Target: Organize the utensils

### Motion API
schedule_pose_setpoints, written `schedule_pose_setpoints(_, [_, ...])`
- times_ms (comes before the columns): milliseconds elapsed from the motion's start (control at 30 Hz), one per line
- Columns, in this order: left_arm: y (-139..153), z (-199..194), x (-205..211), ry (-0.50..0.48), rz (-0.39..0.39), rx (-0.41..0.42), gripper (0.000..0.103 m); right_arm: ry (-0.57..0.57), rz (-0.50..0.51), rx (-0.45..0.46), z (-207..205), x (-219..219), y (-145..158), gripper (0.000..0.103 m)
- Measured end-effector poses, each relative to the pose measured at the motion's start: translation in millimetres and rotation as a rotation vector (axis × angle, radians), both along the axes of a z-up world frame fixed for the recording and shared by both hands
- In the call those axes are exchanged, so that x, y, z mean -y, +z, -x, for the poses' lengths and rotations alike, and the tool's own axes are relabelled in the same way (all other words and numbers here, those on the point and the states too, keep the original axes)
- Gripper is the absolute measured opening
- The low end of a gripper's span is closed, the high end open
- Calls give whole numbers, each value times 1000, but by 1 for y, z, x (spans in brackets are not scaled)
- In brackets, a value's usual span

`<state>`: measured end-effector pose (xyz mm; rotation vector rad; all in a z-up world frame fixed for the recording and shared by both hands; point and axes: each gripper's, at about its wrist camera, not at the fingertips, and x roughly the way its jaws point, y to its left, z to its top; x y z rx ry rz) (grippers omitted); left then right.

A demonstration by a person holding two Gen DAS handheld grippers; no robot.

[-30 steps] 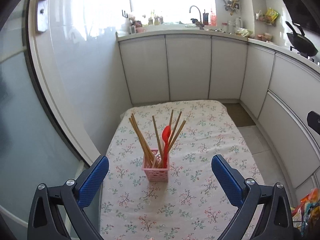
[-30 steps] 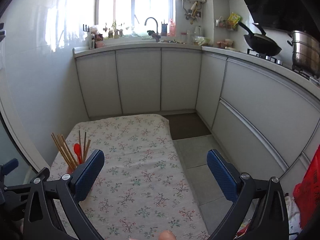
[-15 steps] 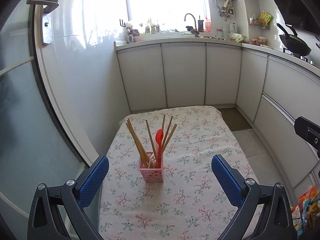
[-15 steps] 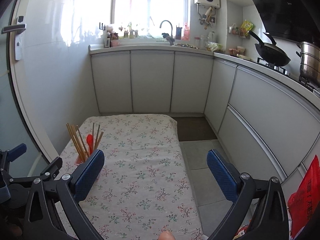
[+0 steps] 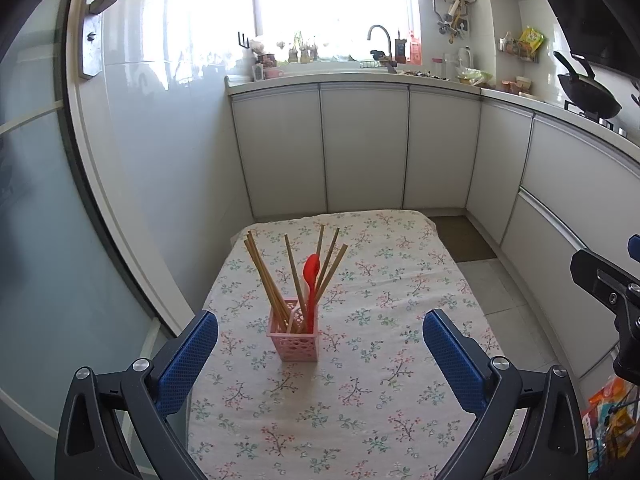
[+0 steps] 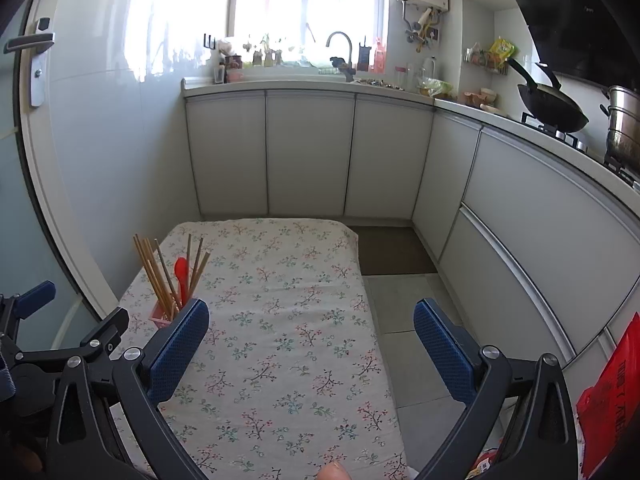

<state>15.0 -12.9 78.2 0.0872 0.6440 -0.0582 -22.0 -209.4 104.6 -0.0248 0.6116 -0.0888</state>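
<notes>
A pink perforated holder stands upright on the floral tablecloth. It holds several wooden chopsticks and a red spoon. My left gripper is open and empty, just short of the holder and above the cloth. My right gripper is open and empty over the middle of the table. The holder sits to its left, partly behind the left fingertip, with chopsticks and red spoon sticking up.
White kitchen cabinets stand behind the table, with a sink and tap. A wok and a steel pot sit on the stove at right. A glass door is close on the left. Tiled floor lies right of the table.
Both grippers have drawn back and tilted up, so the holder looks smaller and more of the room shows. Both stay open and empty. The holder has not moved.
</notes>
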Motion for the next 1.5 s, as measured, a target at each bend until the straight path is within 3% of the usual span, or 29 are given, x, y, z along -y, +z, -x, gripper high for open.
schedule_pose_setpoints(1500, [2, 1, 0, 13, 3, 2, 103, 8, 3, 0, 1, -5, -3, 103])
